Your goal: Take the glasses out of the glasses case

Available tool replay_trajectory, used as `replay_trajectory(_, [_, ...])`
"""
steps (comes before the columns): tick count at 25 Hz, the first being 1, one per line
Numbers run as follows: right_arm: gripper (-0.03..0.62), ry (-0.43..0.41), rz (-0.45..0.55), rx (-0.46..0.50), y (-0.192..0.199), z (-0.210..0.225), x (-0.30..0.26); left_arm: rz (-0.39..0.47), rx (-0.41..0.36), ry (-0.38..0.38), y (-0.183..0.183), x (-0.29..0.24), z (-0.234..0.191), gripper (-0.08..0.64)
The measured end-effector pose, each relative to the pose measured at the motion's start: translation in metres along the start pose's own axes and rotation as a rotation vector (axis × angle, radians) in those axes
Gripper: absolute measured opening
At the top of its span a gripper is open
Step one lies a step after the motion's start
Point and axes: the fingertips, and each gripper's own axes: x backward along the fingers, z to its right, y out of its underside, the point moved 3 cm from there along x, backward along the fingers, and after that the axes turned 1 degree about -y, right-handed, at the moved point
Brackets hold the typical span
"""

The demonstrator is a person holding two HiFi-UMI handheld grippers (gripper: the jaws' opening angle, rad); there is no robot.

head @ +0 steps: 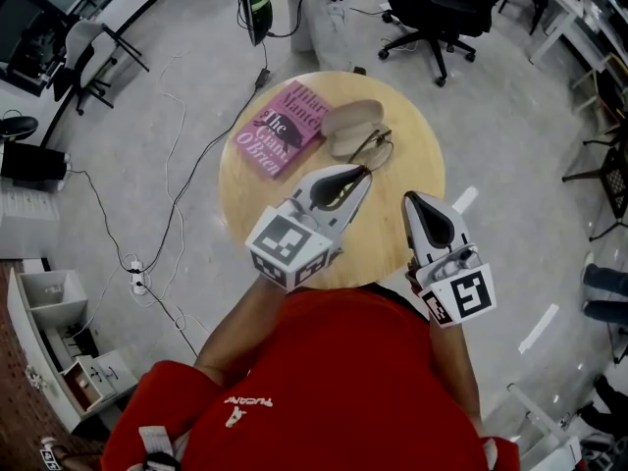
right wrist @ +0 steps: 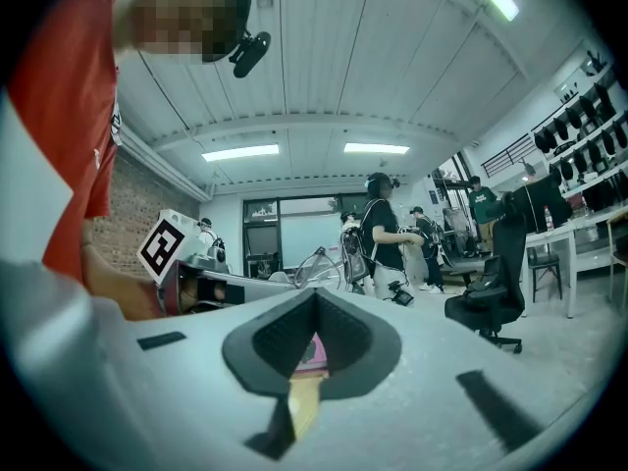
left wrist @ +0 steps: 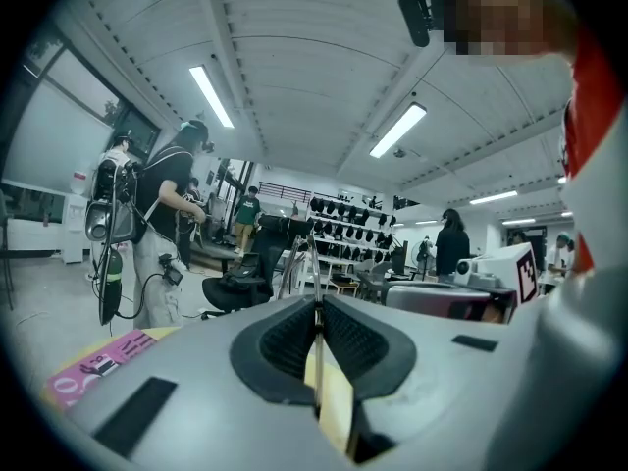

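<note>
Glasses [head: 376,152] out of glasses case [head: 351,118], just below it at centre frame. Left gripper [head: 359,171] clamped on a temple arm; right gripper [head: 411,197] jaws together, empty. Likely only set-down left.

Temple tip of the wire-framed glasses [head: 378,151] hidden inside the white left gripper [head: 356,174], near rim of the round wooden table [head: 417,165] behind a red-shirted torso [head: 334,381], black office chair [head: 442,3] cut by top edge
</note>
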Motion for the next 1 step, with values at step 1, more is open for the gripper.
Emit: replay_trajectory(1, [0.003, -0.001, -0.001, 0.001, 0.0004, -0.0004, -0.0006, -0.001, 0.000, 0.001, 0.0004, 0.0001, -0.0006, 0.025])
